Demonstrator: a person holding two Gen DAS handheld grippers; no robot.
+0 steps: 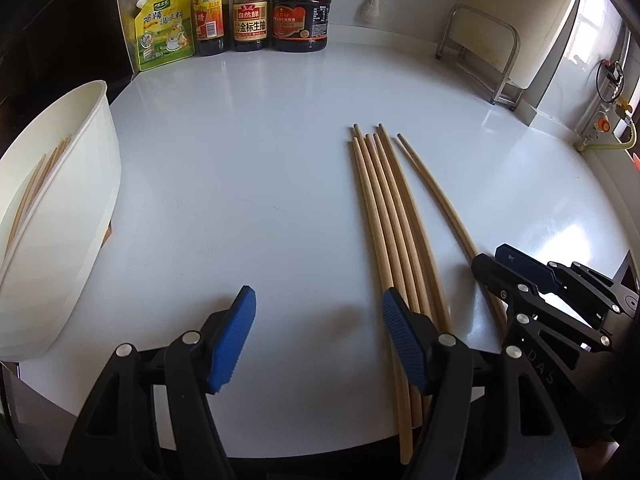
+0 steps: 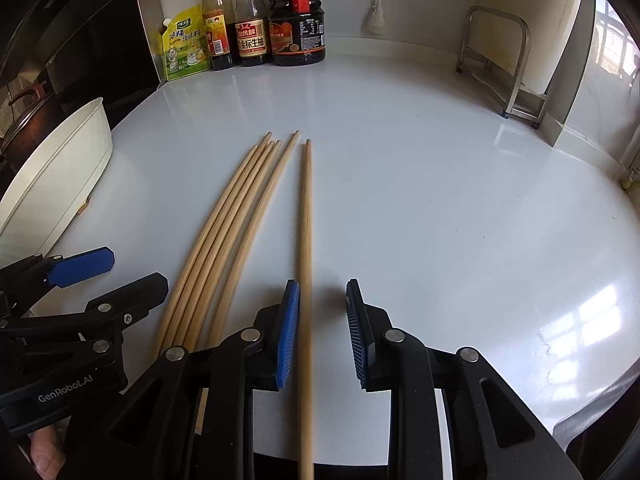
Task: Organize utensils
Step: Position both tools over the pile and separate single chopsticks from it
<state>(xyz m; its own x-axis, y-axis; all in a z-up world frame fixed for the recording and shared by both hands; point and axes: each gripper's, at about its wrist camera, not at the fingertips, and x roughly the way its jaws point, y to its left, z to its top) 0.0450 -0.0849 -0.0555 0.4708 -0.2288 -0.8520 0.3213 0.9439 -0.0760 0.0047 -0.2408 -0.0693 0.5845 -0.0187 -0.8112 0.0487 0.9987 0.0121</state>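
Note:
Several wooden chopsticks point(image 1: 386, 216) lie side by side on the white counter point(image 1: 240, 152), and a single chopstick point(image 1: 436, 200) lies apart to their right. My left gripper point(image 1: 318, 336) is open over bare counter, its right pad point(image 1: 404, 340) resting over the near ends of the bundle. In the right wrist view the single chopstick point(image 2: 306, 240) runs between the jaws of my right gripper point(image 2: 323, 332). It lies close to the left pad point(image 2: 289, 336), clear of the other pad, so the gripper is open. The bundle point(image 2: 224, 232) lies to its left.
A white oblong container point(image 1: 68, 184) stands at the left edge with a few chopsticks point(image 1: 36, 184) inside. Sauce bottles point(image 1: 250, 12) and a yellow pouch point(image 1: 164, 28) line the back wall. A metal rack point(image 1: 484, 48) stands at the back right. The grippers sit close together point(image 2: 112, 278).

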